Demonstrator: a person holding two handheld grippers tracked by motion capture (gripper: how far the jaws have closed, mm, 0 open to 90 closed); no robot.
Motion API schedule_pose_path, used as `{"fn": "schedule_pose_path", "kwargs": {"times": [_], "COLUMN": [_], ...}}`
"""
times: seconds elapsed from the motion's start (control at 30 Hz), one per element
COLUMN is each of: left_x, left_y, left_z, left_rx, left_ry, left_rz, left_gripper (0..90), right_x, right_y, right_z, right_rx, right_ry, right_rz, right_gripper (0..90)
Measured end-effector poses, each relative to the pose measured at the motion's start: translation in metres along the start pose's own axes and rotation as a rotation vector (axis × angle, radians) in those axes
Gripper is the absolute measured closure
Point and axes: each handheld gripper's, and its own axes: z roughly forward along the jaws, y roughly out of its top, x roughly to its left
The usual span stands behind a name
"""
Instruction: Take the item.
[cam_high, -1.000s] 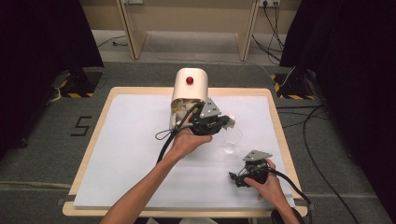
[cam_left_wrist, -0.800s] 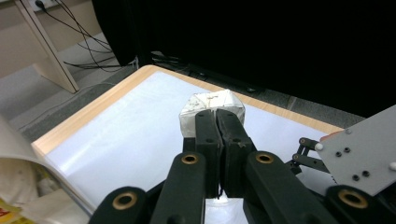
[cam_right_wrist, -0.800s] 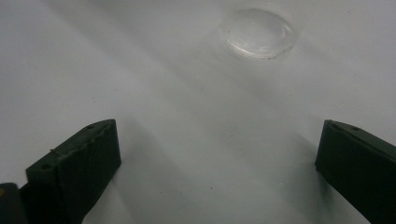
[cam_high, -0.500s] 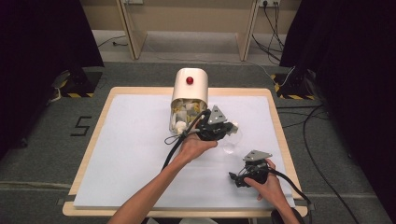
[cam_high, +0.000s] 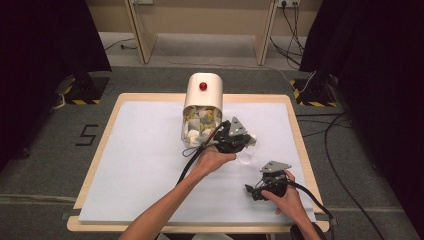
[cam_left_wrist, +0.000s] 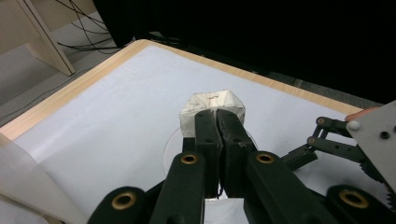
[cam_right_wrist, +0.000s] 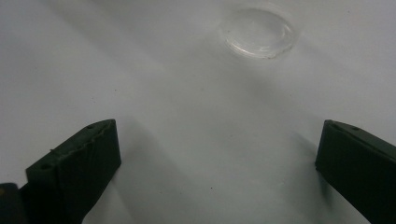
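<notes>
The left gripper (cam_left_wrist: 218, 122) has its jaws pressed together on a small white packet (cam_left_wrist: 212, 106), which sticks out past the tips above the table (cam_high: 150, 150). A clear lid (cam_right_wrist: 258, 33) lies flat on the white surface just under and beside that packet. Behind the left gripper lies a cream canister (cam_high: 201, 107) on its side, its open mouth full of white and yellow packets. The right gripper (cam_right_wrist: 217, 154) rests near the table's front right, its jaws spread wide, the lid ahead of them and apart.
</notes>
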Motion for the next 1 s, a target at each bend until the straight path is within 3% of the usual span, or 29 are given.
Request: {"fn": "schedule_pose_path", "kwargs": {"times": [0.43, 0.7, 1.0], "left_x": [-0.002, -0.005, -0.007], "left_y": [-0.006, -0.004, 0.000], "left_z": [0.013, 0.008, -0.009], "left_rx": [0.020, 0.008, -0.006], "left_ry": [0.019, 0.002, -0.061], "left_rz": [0.004, 0.001, -0.029], "left_gripper": [84.0, 77.9, 56.8], "right_x": [0.000, 0.000, 0.000], "right_y": [0.000, 0.000, 0.000], "right_z": [0.000, 0.000, 0.000], "right_rx": [0.000, 0.000, -0.002], "right_ry": [0.000, 0.000, 0.000], "right_rz": [0.000, 0.000, -0.003], "right_gripper": [0.6, 0.6, 0.6]}}
